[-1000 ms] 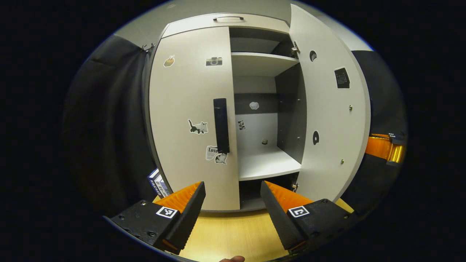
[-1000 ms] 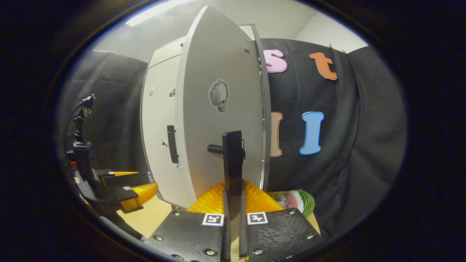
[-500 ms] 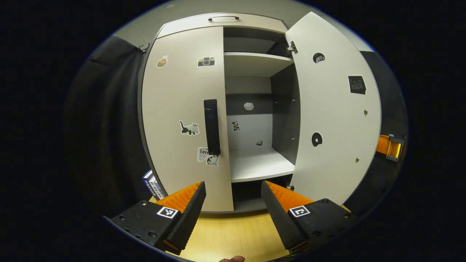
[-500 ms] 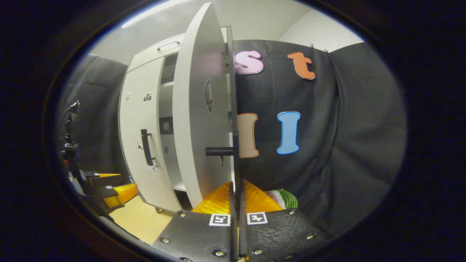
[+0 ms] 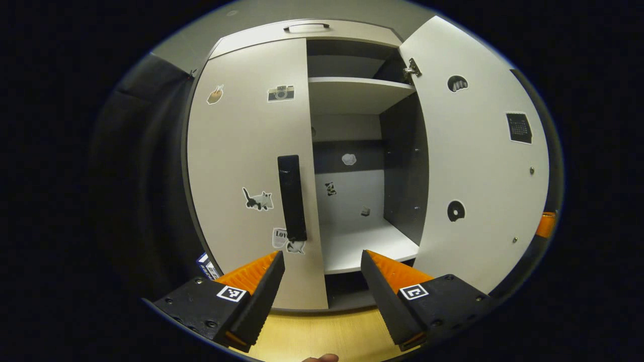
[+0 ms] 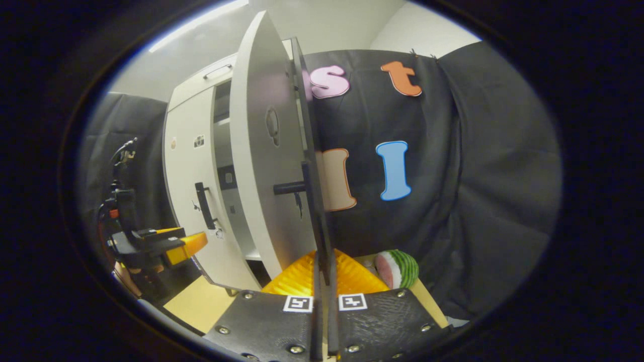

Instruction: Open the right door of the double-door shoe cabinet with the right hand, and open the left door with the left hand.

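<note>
Grey laminate right door (image 5: 478, 166) swung wide at 3 o'clock; left door (image 5: 246, 176) shut, its black bar handle (image 5: 292, 197) at 12 o'clock of left tongs (image 5: 322, 281), jaws apart, empty. Right gripper view: right tongs (image 6: 322, 281) clamped on right door's black handle (image 6: 314, 211); adds watermelon-slice toy (image 6: 400, 268) on wooden counter (image 6: 191, 304). Left door remains.

Here's the left gripper (image 5: 322, 253): two wedge-shaped fingers with ribbed inner faces, on matte black mounts dotted with small dark screws (image 5: 195, 281). Each mount carries a square black-and-white coded marker (image 5: 231, 293). A fingertip (image 5: 319, 358) of the person peeks in at the bottom edge. Over to the right gripper (image 6: 322, 256): textured black plates, shiny round-headed screws (image 6: 220, 330), and a pair of the same coded markers. In the right gripper view, the left gripper's black frame has a thin black cable (image 6: 123, 151) looping above it.
</note>
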